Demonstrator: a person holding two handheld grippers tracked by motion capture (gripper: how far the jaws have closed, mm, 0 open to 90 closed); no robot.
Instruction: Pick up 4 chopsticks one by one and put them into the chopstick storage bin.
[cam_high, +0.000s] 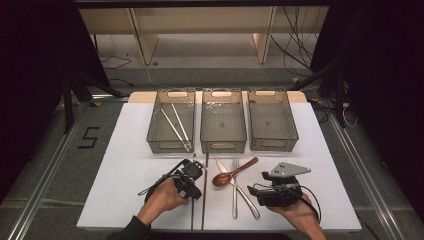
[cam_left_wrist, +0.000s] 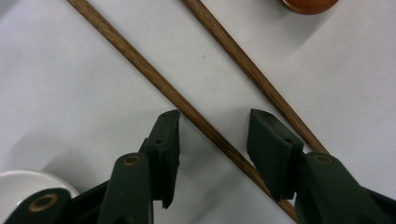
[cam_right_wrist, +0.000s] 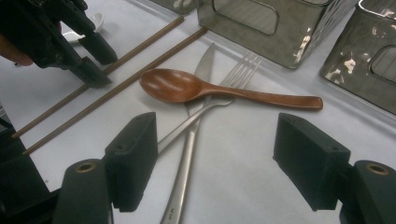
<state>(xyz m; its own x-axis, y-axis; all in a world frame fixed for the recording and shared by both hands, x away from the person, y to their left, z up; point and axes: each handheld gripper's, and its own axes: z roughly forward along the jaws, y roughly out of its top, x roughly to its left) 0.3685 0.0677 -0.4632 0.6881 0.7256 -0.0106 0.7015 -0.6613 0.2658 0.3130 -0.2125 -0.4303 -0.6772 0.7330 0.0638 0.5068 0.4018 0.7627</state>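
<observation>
Two wooden chopsticks (cam_high: 192, 215) (cam_high: 204, 210) lie side by side on the white table top (cam_high: 125, 165). My left gripper (cam_high: 198, 164) points down at them. In the left gripper view it (cam_left_wrist: 215, 116) stands open astride one chopstick (cam_left_wrist: 140, 70), pads clear of it, and the other chopstick (cam_left_wrist: 243, 65) runs just outside the right jaw. My right gripper (cam_high: 256, 184) rests at the front right. It (cam_right_wrist: 217, 126) is open wide and empty, facing a wooden spoon (cam_right_wrist: 187, 86) that lies over a crossed fork (cam_right_wrist: 247, 63) and knife (cam_right_wrist: 205, 60). The left gripper (cam_right_wrist: 100, 65) appears at upper left.
Three grey mesh baskets (cam_high: 172, 147) (cam_high: 223, 147) (cam_high: 274, 146) stand in a row at the back; the left one holds metal chopsticks (cam_high: 175, 125). A white rounded piece (cam_left_wrist: 18, 186) lies beside my left gripper. Bare table spreads to the far left and far right.
</observation>
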